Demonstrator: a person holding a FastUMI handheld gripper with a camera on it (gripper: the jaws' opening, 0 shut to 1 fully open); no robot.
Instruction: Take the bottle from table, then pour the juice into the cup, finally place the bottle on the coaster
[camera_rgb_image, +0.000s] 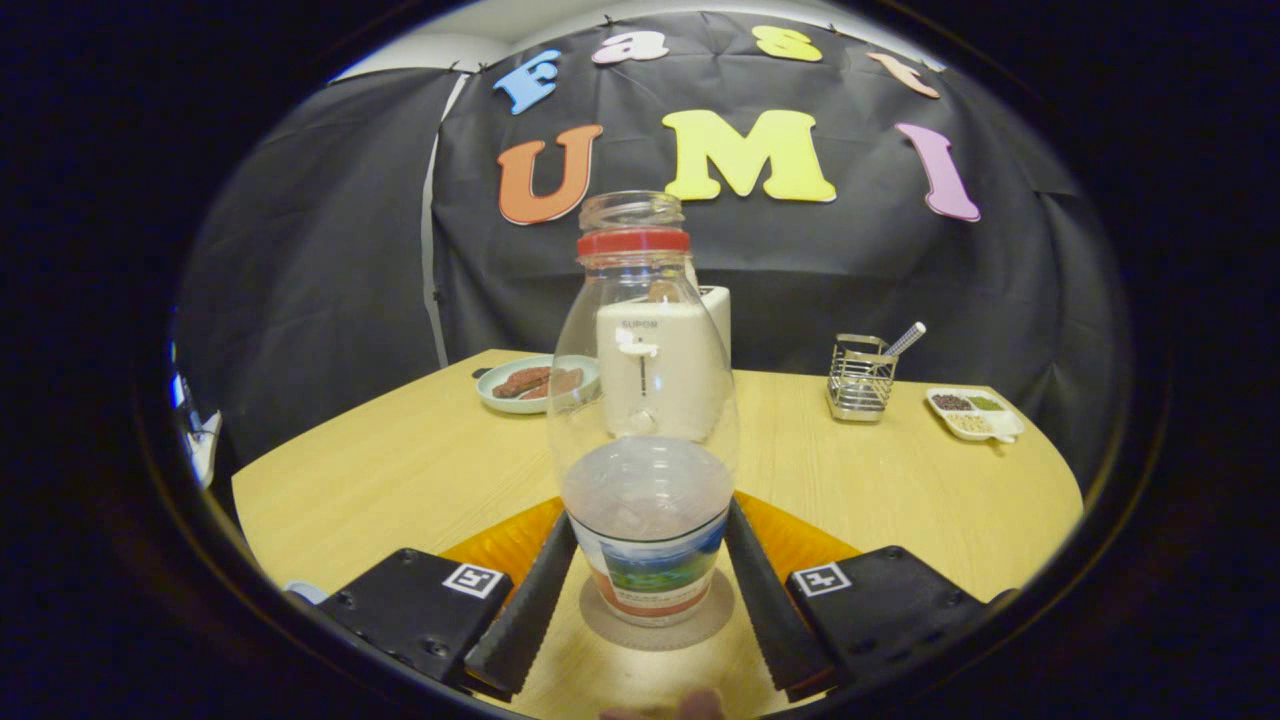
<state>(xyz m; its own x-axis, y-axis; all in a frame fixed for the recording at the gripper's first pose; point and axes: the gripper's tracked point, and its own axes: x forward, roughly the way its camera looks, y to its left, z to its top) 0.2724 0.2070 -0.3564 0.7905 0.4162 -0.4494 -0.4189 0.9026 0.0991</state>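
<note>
On the wooden table (400, 470), just ahead of me, the clear bottle (645, 420) stands upright on a round grey coaster (600, 615), its red neck band up top and a little liquid low inside. My gripper (650, 565) has its fingers flanking the bottle's labelled base; they appear to touch both sides, though I cannot tell whether they press. Beyond the bottle stands a white toaster (715, 310), beside it a plate of food (535, 383), then a wire caddy (860, 380) and a small divided dish (975, 412).
</note>
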